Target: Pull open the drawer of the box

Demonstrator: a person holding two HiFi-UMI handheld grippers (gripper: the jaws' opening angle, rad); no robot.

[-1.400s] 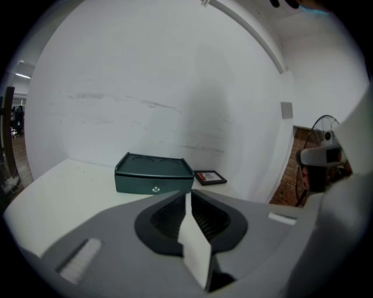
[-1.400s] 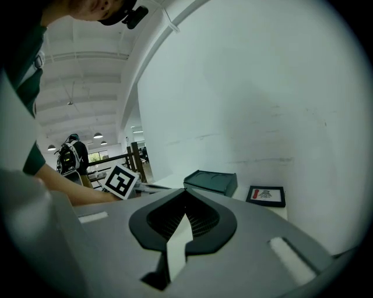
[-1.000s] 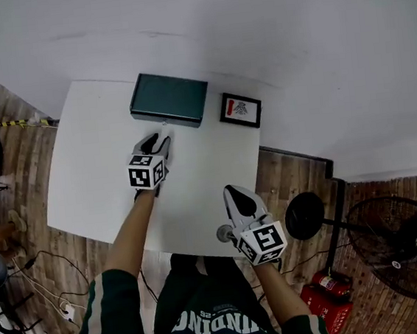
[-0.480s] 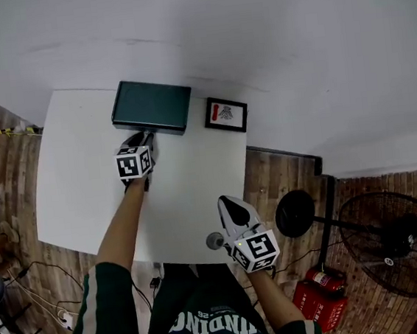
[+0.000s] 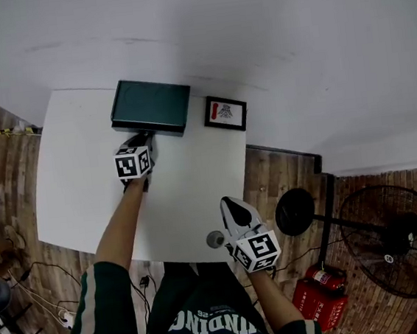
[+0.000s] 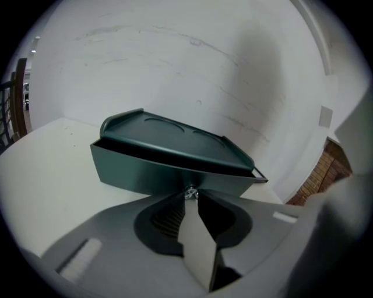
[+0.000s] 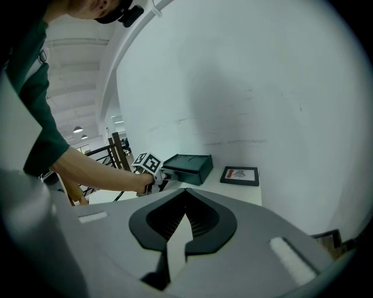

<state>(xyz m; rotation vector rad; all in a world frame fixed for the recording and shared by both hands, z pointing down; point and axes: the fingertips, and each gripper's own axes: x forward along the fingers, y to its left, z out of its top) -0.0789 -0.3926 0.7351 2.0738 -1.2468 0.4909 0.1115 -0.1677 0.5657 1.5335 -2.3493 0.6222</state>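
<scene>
A dark green box [image 5: 150,105] stands at the far side of the white table [image 5: 77,184], near the wall. In the left gripper view the box [image 6: 169,160] fills the middle, with a dark gap under its lid and a small metal knob [image 6: 190,192] on the drawer front. My left gripper [image 5: 145,138] is against that front, and its jaws are closing with the knob between the tips. My right gripper [image 5: 229,203] hangs over the table's near edge, shut and empty. From the right gripper view, the box [image 7: 189,166] and the left gripper [image 7: 160,174] show far off.
A black-framed picture [image 5: 225,113] lies flat on the table just right of the box. Off the table's right side stand a floor fan [image 5: 397,235] and a red object [image 5: 318,292] on the wooden floor. Cables lie on the floor at the left.
My left gripper moved forward from mid-table to the box front and has stayed there. The right gripper slid back toward the near table edge.
</scene>
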